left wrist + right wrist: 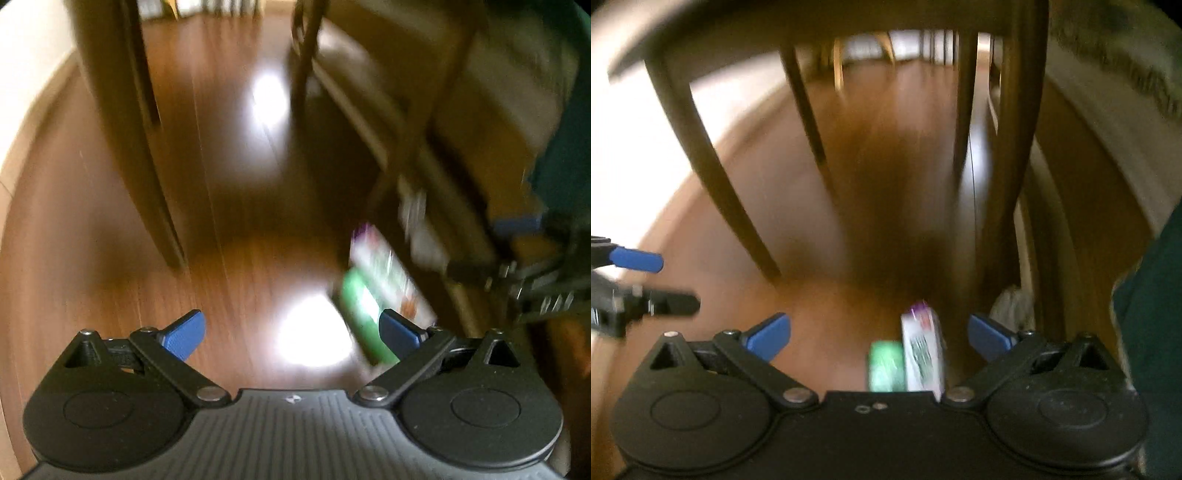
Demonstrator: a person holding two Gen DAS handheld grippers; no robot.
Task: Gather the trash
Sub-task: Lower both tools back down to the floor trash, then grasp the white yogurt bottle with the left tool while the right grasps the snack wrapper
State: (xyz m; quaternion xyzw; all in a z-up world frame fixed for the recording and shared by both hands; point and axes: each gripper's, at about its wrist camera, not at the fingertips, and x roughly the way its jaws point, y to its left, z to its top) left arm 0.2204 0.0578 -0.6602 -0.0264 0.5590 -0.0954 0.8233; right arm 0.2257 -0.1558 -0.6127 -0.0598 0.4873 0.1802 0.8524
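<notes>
A white carton with purple and green print (384, 273) lies on the wooden floor beside a green packet (360, 317), both blurred. My left gripper (291, 334) is open and empty, with the two items just beyond its right finger (400, 332). In the right wrist view the white carton (921, 354) and green packet (886, 365) sit between my right gripper's open fingers, close to its body. My right gripper (879, 338) is open and holds nothing. A crumpled white piece (1012, 306) lies by the chair leg on the right.
Dark wooden chair legs (720, 184) stand over the floor ahead. A door edge or panel (147, 147) rises at the left. The other gripper shows at the right edge (532, 280) and at the left edge of the right wrist view (631, 280). A dark green sleeve (1152, 314) is at the right.
</notes>
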